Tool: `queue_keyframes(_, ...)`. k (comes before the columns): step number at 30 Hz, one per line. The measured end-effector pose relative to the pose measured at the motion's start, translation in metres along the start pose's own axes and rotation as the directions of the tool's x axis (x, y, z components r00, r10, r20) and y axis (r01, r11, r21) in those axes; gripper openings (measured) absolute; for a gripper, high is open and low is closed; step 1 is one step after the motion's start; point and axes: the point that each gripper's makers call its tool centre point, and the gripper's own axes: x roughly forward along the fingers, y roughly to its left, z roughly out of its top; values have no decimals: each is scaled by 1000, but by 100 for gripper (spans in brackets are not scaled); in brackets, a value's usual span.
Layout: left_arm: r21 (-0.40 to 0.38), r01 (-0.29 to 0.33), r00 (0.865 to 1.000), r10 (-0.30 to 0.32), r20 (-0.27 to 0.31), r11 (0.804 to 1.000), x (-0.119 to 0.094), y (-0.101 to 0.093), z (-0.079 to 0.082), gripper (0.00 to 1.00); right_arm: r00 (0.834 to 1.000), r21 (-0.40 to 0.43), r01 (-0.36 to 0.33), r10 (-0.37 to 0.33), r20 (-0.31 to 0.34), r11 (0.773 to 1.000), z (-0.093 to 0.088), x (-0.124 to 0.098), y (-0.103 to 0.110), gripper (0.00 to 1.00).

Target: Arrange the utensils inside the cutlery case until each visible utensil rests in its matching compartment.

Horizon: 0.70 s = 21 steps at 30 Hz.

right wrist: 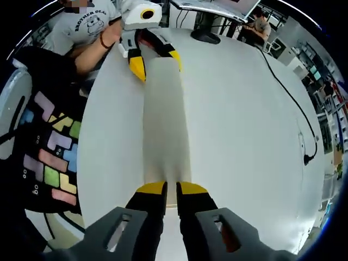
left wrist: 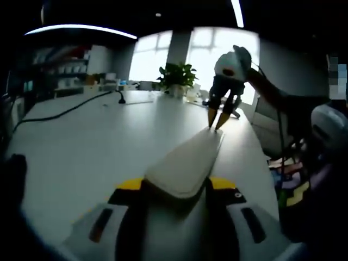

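Cutlery case [right wrist: 166,122]: long, pale, closed, lying lengthwise on the white table [right wrist: 239,125], spanning between the two grippers. Left gripper [left wrist: 176,182]: jaws spread around one end of the case, one yellow tip on each side of it. Right gripper [right wrist: 166,189]: jaws nearly together, yellow tips pinching the other end; seen from the left gripper view, it comes down onto the far end. No utensils visible. Black cable [right wrist: 293,100] trails across the table. Potted plant [left wrist: 176,76] at the table's far edge, near the windows.
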Motion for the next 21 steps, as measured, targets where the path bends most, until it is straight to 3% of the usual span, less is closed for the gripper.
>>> queue_keyframes(8,-30,-16,1000,15,-16,999,-2,1,0,45,999,-16,-15,14,-52,1000,-1,2,3,7)
queue_keyframes(12,3,-38,999,38,-19,999,-15,2,4,43,999,-48,-3,1,-52,999,-1,2,4,7)
queue_keyframes(15,52,-71,997,71,-1,996,-25,5,15,41,999,-37,-6,4,-44,999,-1,2,2,7)
queue_keyframes(17,97,-53,998,50,34,994,-28,-2,29,40,999,-27,-13,12,-44,1000,-1,2,1,7)
queue_keyframes(19,149,-31,1000,31,4,988,-29,-7,35,41,999,-27,-22,20,-47,999,0,3,1,7)
queue_keyframes(21,235,-55,994,76,-80,970,-28,-2,36,42,998,-25,-27,26,-53,999,0,3,1,7)
